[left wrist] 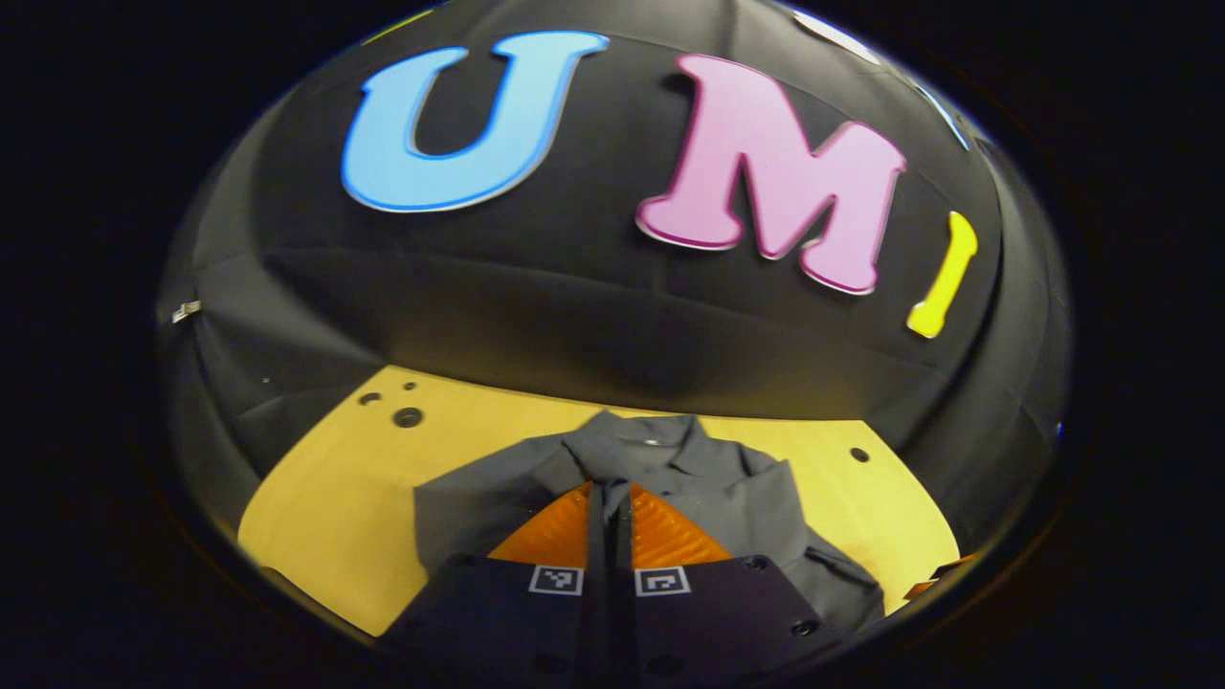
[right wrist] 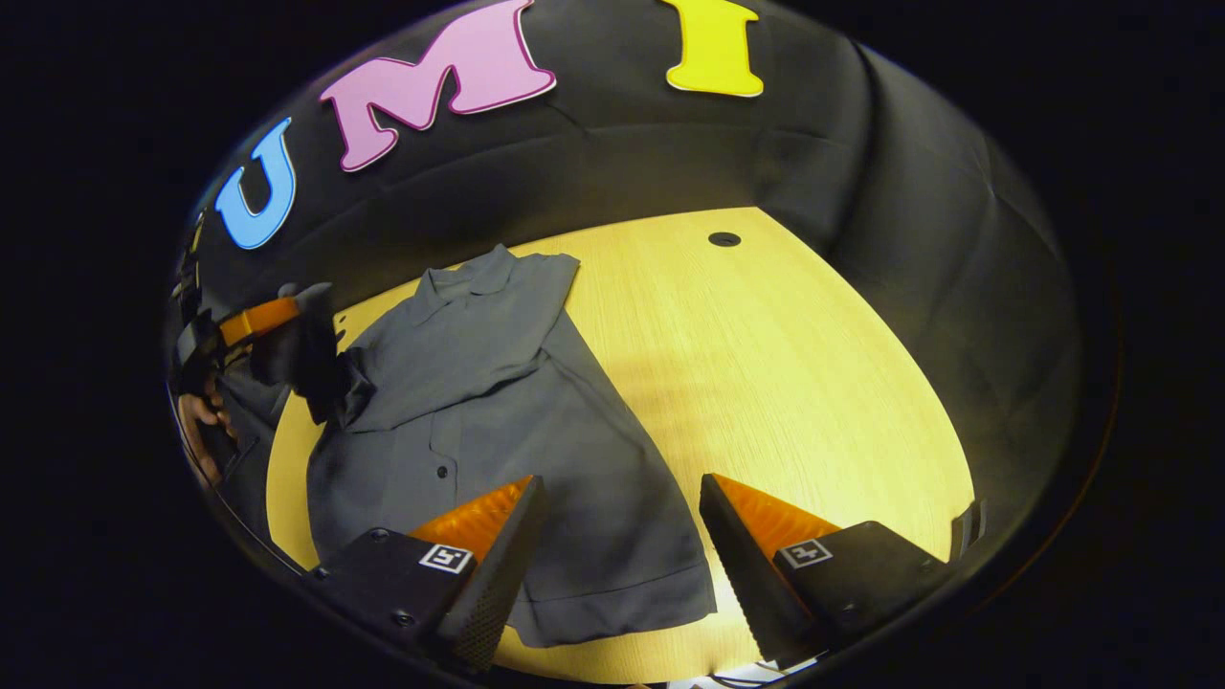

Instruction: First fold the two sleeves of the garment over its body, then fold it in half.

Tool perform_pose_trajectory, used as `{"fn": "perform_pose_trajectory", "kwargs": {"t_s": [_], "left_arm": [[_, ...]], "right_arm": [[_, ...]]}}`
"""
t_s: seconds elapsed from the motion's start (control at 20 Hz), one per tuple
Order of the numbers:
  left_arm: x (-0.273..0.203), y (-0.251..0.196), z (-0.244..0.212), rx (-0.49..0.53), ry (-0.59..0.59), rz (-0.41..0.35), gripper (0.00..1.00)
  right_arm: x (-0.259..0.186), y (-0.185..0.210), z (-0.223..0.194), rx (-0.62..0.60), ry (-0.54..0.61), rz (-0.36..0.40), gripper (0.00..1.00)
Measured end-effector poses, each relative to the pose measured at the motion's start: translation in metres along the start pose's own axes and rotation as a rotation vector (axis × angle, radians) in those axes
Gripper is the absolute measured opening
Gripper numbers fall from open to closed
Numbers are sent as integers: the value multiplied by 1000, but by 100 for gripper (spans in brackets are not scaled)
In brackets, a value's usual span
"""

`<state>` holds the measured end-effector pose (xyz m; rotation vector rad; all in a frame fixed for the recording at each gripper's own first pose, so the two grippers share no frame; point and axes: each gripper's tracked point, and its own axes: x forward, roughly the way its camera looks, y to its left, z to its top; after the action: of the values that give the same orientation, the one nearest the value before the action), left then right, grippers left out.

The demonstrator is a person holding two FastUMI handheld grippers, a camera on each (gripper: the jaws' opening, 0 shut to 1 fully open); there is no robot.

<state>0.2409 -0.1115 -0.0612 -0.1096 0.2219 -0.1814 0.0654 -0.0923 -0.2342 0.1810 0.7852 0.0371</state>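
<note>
A grey short-sleeved shirt (right wrist: 536, 459) lies flat on the yellow wooden table (right wrist: 766, 364), collar toward the wall, with one layer of cloth folded across its chest. In the right gripper view my left gripper (right wrist: 297, 330) sits at the shirt's left edge, shut on a raised dark fold of sleeve cloth. In the left gripper view its fingers (left wrist: 610, 522) are pressed together over the shirt (left wrist: 746, 488) just below the collar. My right gripper (right wrist: 622, 483) hangs open above the shirt's lower right side and hem, with nothing between its fingers.
The table (left wrist: 335, 498) has round holes near its far edge (right wrist: 724, 238) and at its left (left wrist: 408, 417). Black cloth walls close it in on all sides. A hand (right wrist: 196, 416) holds the left gripper at the far left. Bare tabletop stretches to the right of the shirt.
</note>
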Motion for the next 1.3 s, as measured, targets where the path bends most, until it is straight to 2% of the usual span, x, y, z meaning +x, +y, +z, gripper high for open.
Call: {"fn": "perform_pose_trajectory", "kwargs": {"t_s": [0.2,0.3,0.5,0.6,0.8,0.95,1.0,1.05,1.2,1.25,1.3], "left_arm": [[25,-65,-15,-1,39,-95,5],[40,-81,-26,32,70,-76,5],[62,-124,-51,18,135,-128,6],[72,-137,-63,14,163,-122,8],[84,-158,-83,26,223,-112,14],[88,-178,-90,11,241,-149,25],[86,-181,-91,19,244,-153,23],[85,-182,-92,32,248,-153,40],[68,-177,-91,39,249,-157,67],[56,-171,-88,36,238,-152,82],[44,-162,-87,34,231,-151,86]], "right_arm": [[5,-7,-12,13,25,10,99],[7,-9,-17,21,38,22,99],[10,-17,-24,25,59,30,100],[13,-21,-29,40,77,41,99],[20,-24,-38,33,106,64,99],[23,-27,-42,8,119,73,99],[24,-27,-43,8,124,76,99],[26,-28,-45,16,130,78,99],[27,-28,-48,34,145,75,99],[27,-29,-50,31,148,73,99],[27,-29,-53,27,155,74,99]]}}
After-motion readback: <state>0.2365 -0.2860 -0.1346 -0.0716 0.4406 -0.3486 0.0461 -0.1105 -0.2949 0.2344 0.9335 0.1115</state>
